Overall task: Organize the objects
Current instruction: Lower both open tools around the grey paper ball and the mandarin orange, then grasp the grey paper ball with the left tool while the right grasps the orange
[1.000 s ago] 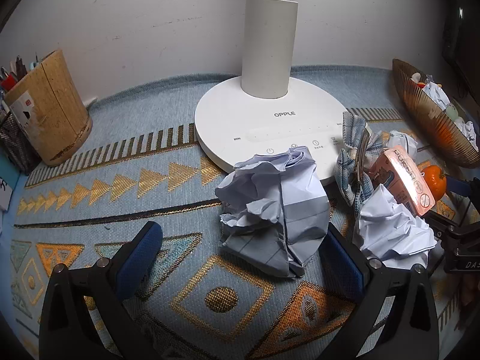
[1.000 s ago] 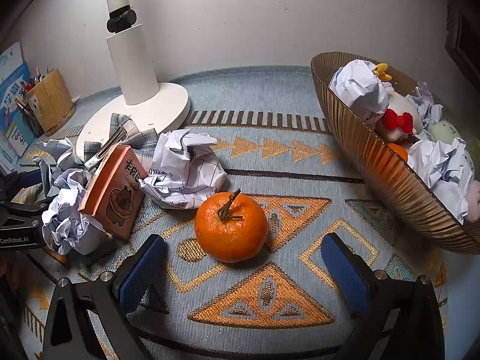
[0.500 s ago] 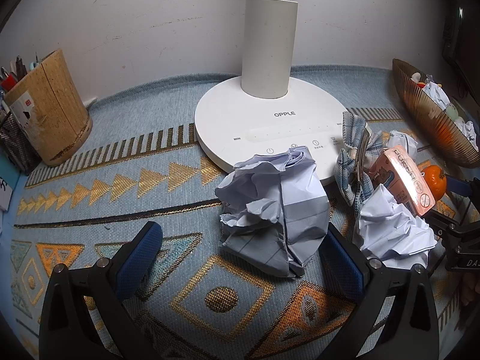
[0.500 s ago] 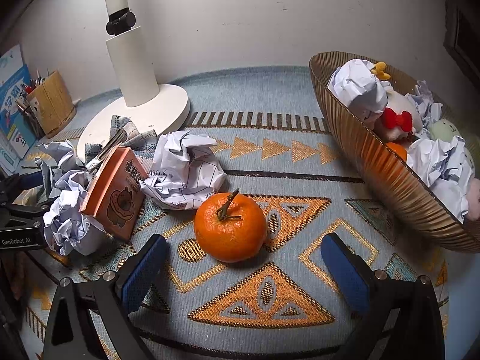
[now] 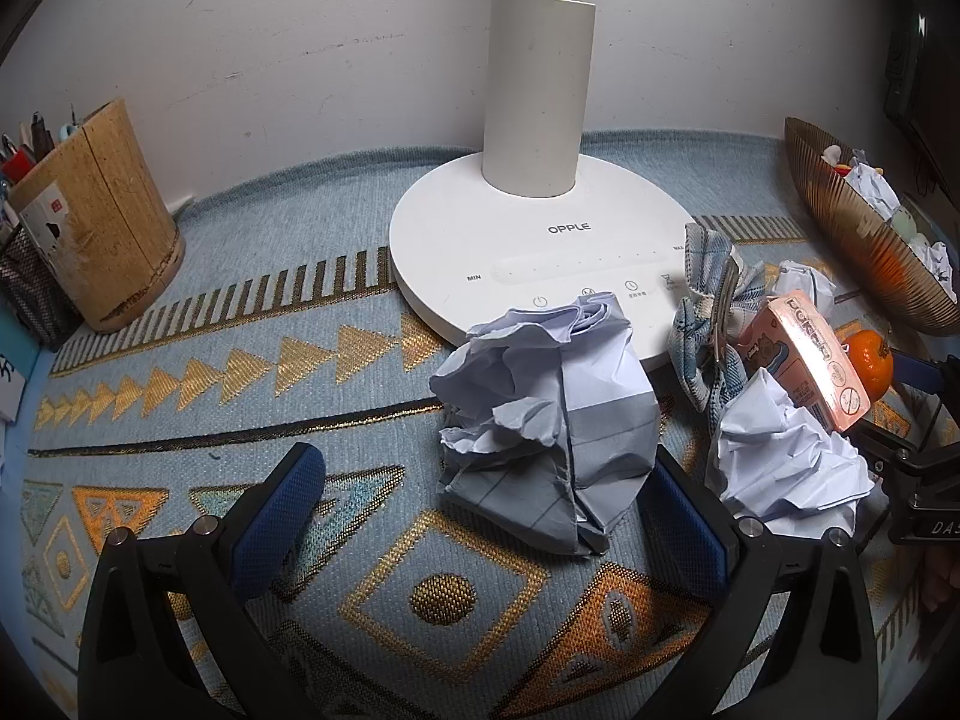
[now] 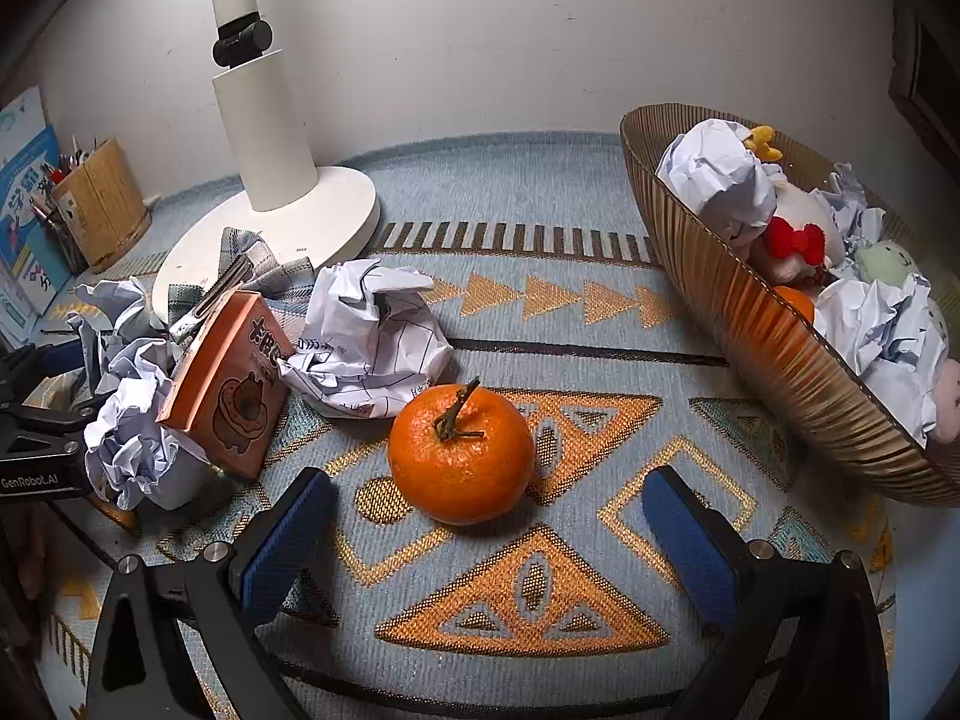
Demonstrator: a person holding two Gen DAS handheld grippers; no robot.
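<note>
The right gripper (image 6: 486, 516) hangs low over the patterned mat (image 6: 522, 588) with its blue pads spread wide and nothing between them; the orange (image 6: 461, 453) sits on the mat just ahead, centred on the gap. It looks firm, round and a little slick, likely to roll if nudged from one side, so the pads would best close across its widest girth, clear of the short stem on top. The left gripper (image 5: 483, 507) is likewise spread and empty, its pads flanking the near end of a crumpled grey-blue paper ball (image 5: 549, 414) that lies against the front edge of the white lamp base (image 5: 510, 252). That paper should be nearly weightless and will crush rather than resist, so almost any pinch through its bulk ought to hold. Further right lie a second paper wad (image 5: 786, 459), a small pink carton (image 5: 804, 360) and a checked cloth (image 5: 708, 312). At the far right the ribbed amber bowl (image 6: 750, 324) already holds paper balls, soft toys and another orange, barely visible at the rim. A wooden pen holder (image 5: 96, 216) with pens stands far left.
</note>
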